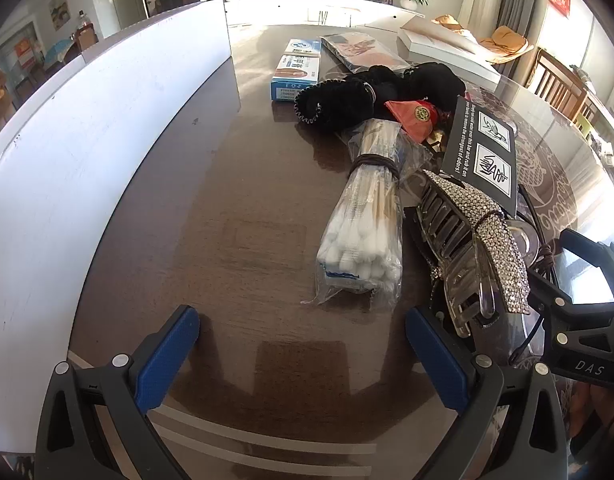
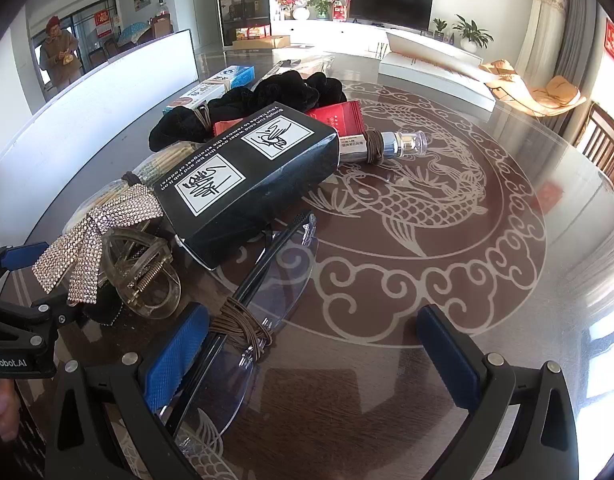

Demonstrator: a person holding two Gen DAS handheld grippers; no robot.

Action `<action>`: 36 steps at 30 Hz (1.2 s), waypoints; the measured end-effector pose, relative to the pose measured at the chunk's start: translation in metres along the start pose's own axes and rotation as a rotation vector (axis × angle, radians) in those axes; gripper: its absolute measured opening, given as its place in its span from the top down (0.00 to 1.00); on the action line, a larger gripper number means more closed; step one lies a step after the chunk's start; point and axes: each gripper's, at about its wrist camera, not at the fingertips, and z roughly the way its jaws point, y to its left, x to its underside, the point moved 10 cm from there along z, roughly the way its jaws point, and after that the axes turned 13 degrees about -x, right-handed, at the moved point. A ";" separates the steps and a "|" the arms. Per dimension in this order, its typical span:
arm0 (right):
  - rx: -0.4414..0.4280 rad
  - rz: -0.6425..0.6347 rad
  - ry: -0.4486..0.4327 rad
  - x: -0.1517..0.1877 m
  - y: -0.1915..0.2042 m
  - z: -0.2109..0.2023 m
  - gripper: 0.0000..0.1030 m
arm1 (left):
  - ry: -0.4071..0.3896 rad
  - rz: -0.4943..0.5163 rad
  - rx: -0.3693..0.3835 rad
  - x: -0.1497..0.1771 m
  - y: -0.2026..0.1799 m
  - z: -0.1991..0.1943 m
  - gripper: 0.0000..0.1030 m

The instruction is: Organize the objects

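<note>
A heap of small items lies on the dark glass-topped table (image 1: 211, 240). A bag of cotton swabs (image 1: 363, 224), a rhinestone hair claw (image 1: 467, 240) and a black printed box (image 1: 483, 148) sit beyond my left gripper (image 1: 303, 356), which stands open over bare table. Black velvet scrunchies (image 1: 347, 100) and blue medicine boxes (image 1: 295, 72) lie farther back. My right gripper (image 2: 315, 356) is open too, and clear glasses (image 2: 263, 280) bound with a brown hair tie (image 2: 243, 328) lie just inside its left finger (image 2: 175, 356). The black box (image 2: 247, 172), hair claw (image 2: 135, 264) and a silver tube (image 2: 387, 144) lie beyond.
A white storage box wall (image 1: 87, 128) runs along the table's left side. A white flat box (image 2: 427, 68) lies at the far edge. The table's carp pattern (image 2: 427, 216) is to the right. Wooden chairs (image 2: 603, 148) stand at the right, and a person (image 2: 59, 60) stands far back left.
</note>
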 end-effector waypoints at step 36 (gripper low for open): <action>-0.001 0.000 -0.002 0.000 -0.001 0.001 0.00 | -0.024 -0.240 0.142 -0.008 0.039 -0.012 0.00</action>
